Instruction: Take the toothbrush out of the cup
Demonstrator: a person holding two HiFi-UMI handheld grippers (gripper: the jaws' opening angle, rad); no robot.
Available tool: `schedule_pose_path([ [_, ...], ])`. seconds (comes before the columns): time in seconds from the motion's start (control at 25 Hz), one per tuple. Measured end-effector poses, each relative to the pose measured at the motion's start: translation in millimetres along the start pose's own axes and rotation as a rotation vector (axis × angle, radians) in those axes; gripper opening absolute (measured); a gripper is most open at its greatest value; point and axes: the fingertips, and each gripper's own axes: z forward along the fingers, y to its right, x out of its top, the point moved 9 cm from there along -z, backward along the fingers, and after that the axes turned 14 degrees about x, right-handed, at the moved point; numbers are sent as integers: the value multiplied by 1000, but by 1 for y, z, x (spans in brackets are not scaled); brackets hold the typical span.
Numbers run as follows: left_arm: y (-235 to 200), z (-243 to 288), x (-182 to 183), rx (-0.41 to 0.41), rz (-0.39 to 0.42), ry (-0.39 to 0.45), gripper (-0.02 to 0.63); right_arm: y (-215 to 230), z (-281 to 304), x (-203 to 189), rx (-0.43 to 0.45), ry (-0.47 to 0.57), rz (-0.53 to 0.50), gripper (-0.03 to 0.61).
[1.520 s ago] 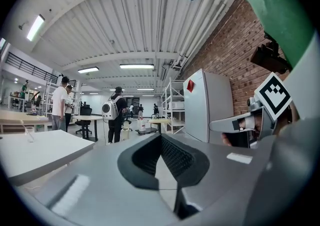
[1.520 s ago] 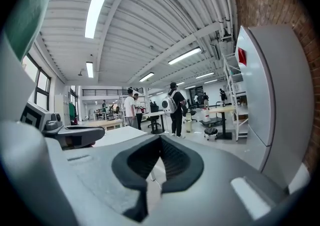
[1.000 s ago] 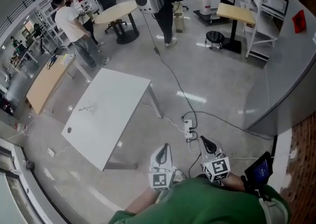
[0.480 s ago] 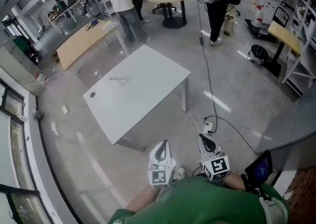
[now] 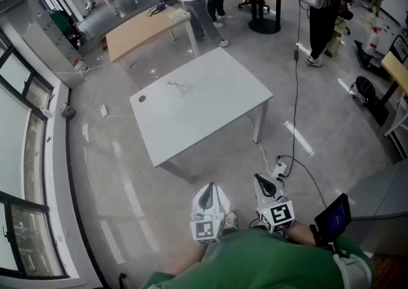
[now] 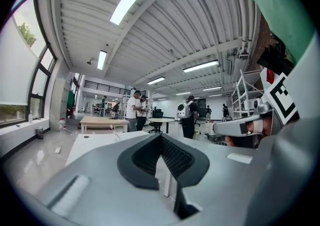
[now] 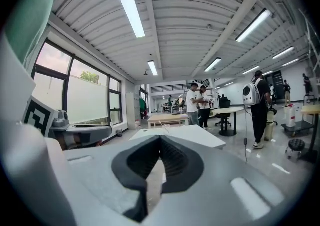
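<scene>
Now the worktop and cup lie closer ahead; left hand-held gripper and right hand-held gripper closed, empty.

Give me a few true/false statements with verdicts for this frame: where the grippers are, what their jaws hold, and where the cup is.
1. The left gripper and right gripper are held close to the person's body, away from the white table. True.
2. The left gripper is shut on the toothbrush. False: its jaws are together with nothing between them.
3. The cup stands on the white table. True.
4. The right gripper's jaws are wide apart. False: they are together.
</scene>
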Motion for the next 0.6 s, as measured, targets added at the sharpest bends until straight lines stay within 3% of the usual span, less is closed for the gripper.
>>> schedule_pose_path([
  [0.32, -23, 29, -8, 19, -9, 15, 5, 6, 40, -3, 21, -11, -19, 0],
  [0.6, -46, 50, -3, -17, -28, 27, 5, -1, 67, 8, -12, -4, -26, 0],
])
